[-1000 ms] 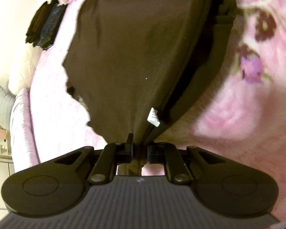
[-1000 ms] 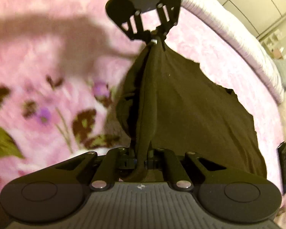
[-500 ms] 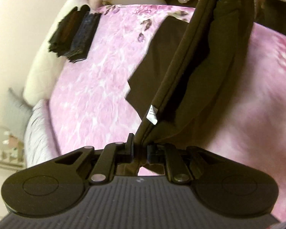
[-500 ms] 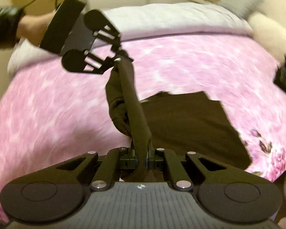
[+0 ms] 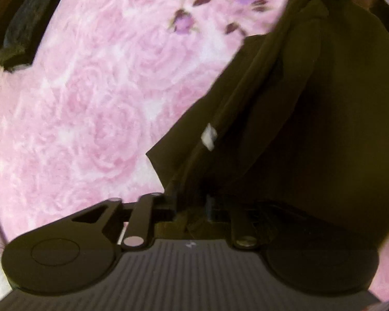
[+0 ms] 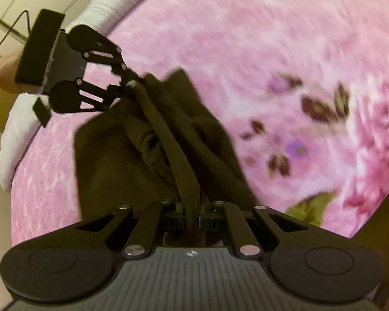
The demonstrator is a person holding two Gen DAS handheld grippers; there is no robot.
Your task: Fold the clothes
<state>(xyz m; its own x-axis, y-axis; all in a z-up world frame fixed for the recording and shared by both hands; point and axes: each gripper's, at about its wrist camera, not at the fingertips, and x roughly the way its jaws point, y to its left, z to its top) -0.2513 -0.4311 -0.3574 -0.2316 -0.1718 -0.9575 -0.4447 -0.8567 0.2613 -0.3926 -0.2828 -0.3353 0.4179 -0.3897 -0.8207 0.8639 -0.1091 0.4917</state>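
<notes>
Swung across the bed since a second ago, both claws now carry the dark garment over a different stretch of the pink floral bedspread, the wrist views having turned with them. The garment's thick seamed edge runs taut between the two claws, its long axis lying straight along the line from one to the other, while the loose body of the cloth sags beneath and drapes onto the bed. A small white label shows on that edge near the left claw. Its jaws are opening, the edge still lying between them, though whether the pads still press on it is not clear. The right claw stays clamped on the other end of the same edge. A stack of dark folded clothes sits well apart, at the bedspread's far side. Judged from this, the lay-down turns on that held edge staying straight as the cloth meets the bed.
</notes>
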